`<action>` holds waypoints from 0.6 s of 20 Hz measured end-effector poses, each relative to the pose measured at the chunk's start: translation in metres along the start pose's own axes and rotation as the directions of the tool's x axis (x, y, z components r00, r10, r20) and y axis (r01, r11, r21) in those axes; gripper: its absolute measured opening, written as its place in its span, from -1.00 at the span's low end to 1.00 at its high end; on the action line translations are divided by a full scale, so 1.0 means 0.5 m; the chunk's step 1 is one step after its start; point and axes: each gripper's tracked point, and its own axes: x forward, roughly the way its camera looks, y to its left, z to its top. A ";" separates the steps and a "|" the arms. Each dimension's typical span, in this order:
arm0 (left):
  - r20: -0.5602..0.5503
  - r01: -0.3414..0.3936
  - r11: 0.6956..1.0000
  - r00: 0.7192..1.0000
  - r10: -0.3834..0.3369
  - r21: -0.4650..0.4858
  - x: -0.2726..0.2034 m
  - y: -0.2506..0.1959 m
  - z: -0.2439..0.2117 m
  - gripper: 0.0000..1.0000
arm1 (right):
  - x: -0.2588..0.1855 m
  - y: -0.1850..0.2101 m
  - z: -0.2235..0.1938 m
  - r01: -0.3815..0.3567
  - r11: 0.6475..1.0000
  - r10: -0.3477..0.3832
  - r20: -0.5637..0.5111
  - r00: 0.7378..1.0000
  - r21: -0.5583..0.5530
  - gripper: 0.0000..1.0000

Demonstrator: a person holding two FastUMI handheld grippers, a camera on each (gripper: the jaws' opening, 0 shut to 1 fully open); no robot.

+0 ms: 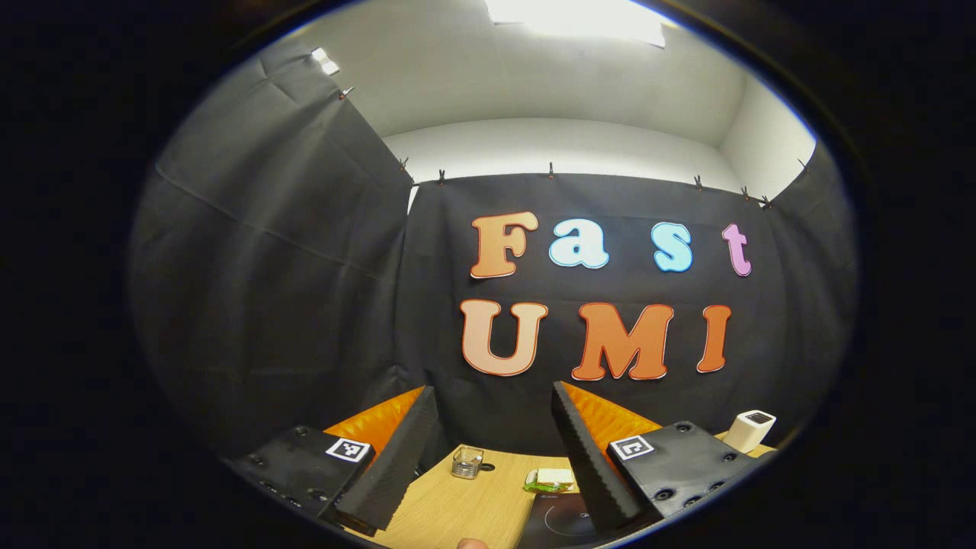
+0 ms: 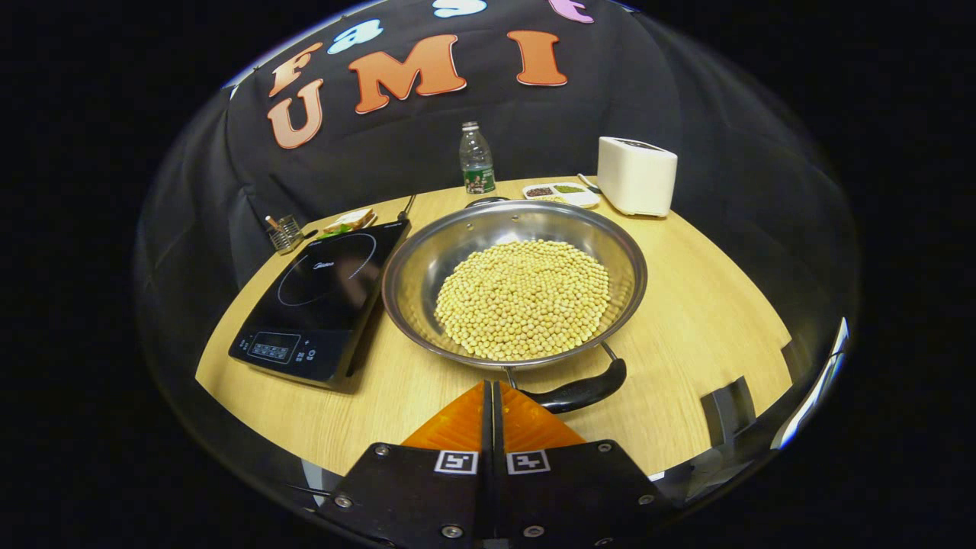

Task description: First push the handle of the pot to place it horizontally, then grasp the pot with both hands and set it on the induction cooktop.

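One pot [image 2: 515, 286], one induction cooktop [image 2: 320, 301], two handles, one bottle [image 2: 476, 160]

The left gripper view sits low at the table's [image 1: 457, 511] near edge and tilts upward, facing the booth's back wall and ceiling, with the induction cooktop [image 1: 560, 522] at 6 o'clock. The right gripper view looks down from close above the table [image 2: 709, 320], the cooktop [image 2: 320, 305] at 9 o'clock. Both views share the cooktop, the white toaster [image 1: 749, 429] [image 2: 637, 175] and the back wall.
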 end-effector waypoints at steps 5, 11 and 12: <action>0.001 -0.003 1.000 1.000 0.003 0.004 -0.001 -0.002 0.003 1.00 | 0.008 -0.054 0.014 0.036 0.999 -0.036 -0.003 0.999 0.021 -1.00; 0.000 -0.002 1.000 1.000 0.002 0.010 0.003 -0.013 0.004 0.93 | 0.025 -0.111 0.033 0.082 0.996 -0.082 -0.004 0.997 0.016 -1.00; 0.000 -0.002 1.000 1.000 0.002 0.011 0.002 -0.016 0.004 0.96 | 0.027 -0.117 0.036 0.087 0.996 -0.087 -0.003 0.996 0.019 -1.00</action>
